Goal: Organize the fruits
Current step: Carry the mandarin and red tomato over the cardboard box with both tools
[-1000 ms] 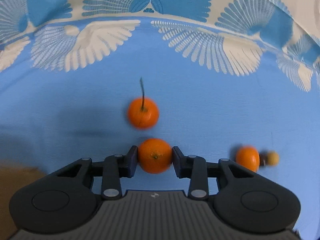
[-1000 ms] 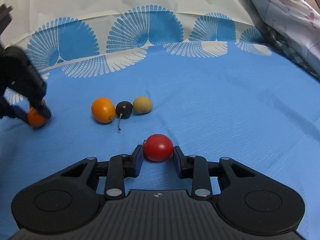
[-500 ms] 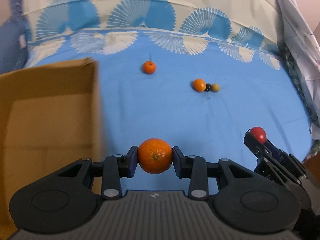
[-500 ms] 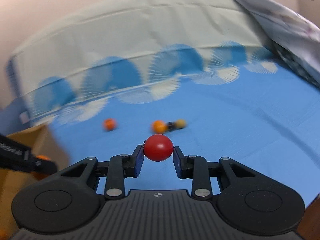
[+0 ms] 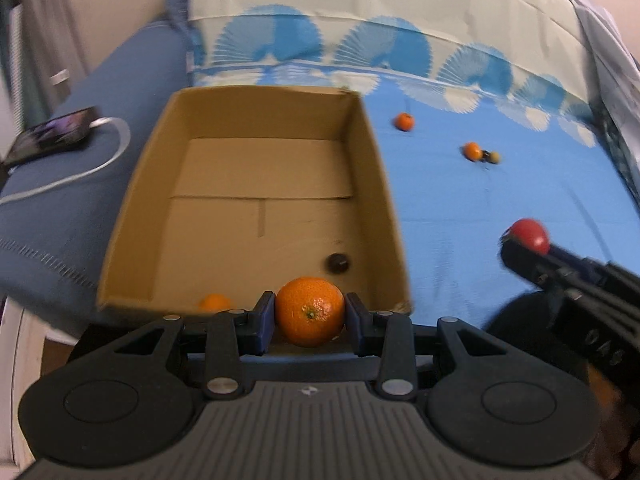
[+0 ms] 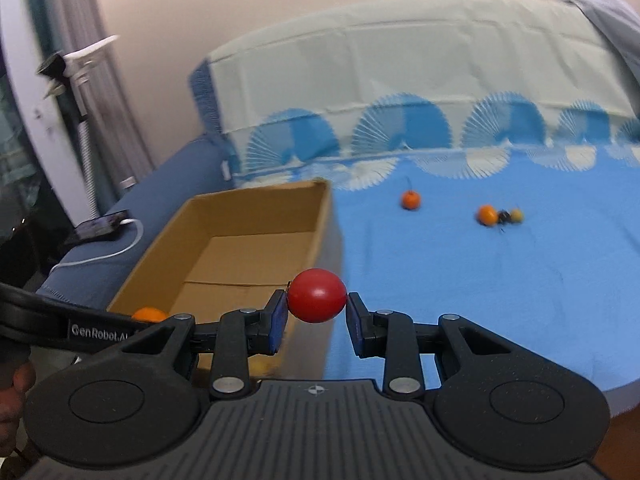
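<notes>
Left tongs (image 5: 310, 312) clamp tangerine (image 5: 310, 311); right tongs (image 6: 317, 307) clamp blurred red fruit (image 6: 317, 295).

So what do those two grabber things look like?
Both grippers, left and right, are matte black plastic with a grey ribbed deck, round caps on either side, silver screws at the joints and a small white logo. The fingers carry dark blue pads. White lettering on the left one's side reads "GenRobot.AI". No cables or sleeves show.
</notes>
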A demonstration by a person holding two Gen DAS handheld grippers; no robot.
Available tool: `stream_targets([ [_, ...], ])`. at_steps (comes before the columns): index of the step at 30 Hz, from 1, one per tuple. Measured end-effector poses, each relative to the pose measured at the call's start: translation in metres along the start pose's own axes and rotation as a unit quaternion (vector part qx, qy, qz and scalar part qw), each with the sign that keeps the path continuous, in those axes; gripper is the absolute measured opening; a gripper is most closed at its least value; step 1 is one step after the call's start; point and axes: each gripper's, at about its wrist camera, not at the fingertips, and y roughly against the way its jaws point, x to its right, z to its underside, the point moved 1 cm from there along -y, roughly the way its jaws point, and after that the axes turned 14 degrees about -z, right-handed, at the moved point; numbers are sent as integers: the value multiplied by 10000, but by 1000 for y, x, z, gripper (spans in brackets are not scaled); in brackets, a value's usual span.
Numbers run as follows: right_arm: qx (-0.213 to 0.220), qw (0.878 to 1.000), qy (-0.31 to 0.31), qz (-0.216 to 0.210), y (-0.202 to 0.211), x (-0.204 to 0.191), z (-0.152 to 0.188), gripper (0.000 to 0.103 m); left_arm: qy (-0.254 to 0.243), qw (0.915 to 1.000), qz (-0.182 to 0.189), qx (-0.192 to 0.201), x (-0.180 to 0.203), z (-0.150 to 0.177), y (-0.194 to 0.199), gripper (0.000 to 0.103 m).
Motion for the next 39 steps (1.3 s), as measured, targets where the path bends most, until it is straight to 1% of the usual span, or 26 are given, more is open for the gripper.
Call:
stream_targets([
  [3,81,9996,255,-4,8,-19,-3,33,192,9998,-75,83,-21,12,9,41],
  [6,104,9989,464,-10,15,-37,0,33,361,9992,-75,183,-37,20,19,41],
  [11,139,9969,772,-5,26,-59,6,33,474,9983,-63,343,-42,28,29,41],
  [16,135,9960,878,20,33,-69,8,33,577,9976,12,371,-45,35,36,41],
  [20,162,9954,949,17,35,-74,9,33,668,9969,8,406,-48,36,39,41],
  [25,214,9947,1010,4,39,-77,9,33,646,9968,17,466,-48,35,42,41],
  [31,249,9949,980,21,42,-74,11,33,624,9966,5,529,-45,37,44,41],
  [39,227,9954,933,17,40,-74,11,33,615,9968,3,514,-46,37,43,41],
])
